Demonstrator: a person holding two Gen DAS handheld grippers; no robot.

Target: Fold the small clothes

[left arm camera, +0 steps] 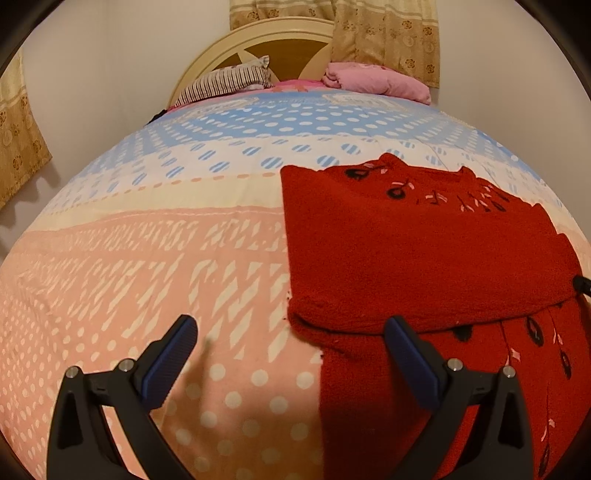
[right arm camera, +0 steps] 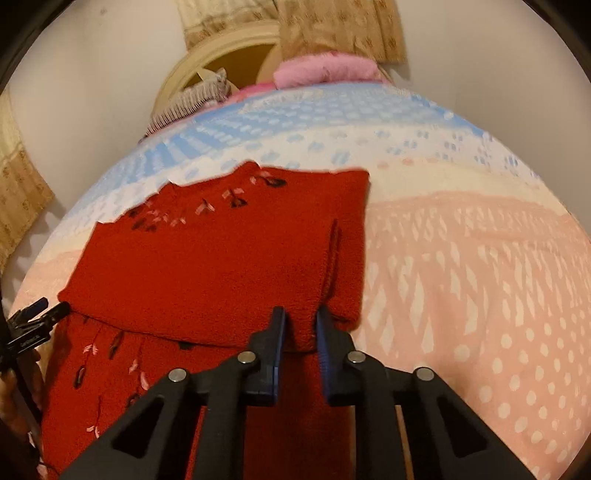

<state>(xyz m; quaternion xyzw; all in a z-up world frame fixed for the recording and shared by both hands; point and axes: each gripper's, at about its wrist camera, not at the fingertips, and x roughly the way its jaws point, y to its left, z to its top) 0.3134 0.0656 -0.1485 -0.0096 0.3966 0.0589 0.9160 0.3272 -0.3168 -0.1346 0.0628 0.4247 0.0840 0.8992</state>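
Observation:
A red knitted sweater [left arm camera: 424,251] with black and pink embroidery lies on the bed, its upper part folded down over the lower part. My left gripper [left arm camera: 290,322] stands wide open at the fold's left corner: one finger is over the bedspread, the other over the red knit, and nothing is pinched. In the right wrist view the sweater [right arm camera: 207,266] fills the left half. My right gripper [right arm camera: 300,317] is shut on the near edge of the folded layer, close to its right corner. The left gripper [right arm camera: 48,308] shows at that view's left edge.
The bedspread [left arm camera: 147,258] is pink, cream and blue with dots and dashes. A striped pillow [left arm camera: 229,79] and a pink blanket [left arm camera: 376,79] lie by the headboard [left arm camera: 273,40]. Patterned curtains [left arm camera: 388,33] hang behind. Open bedspread lies left and right of the sweater.

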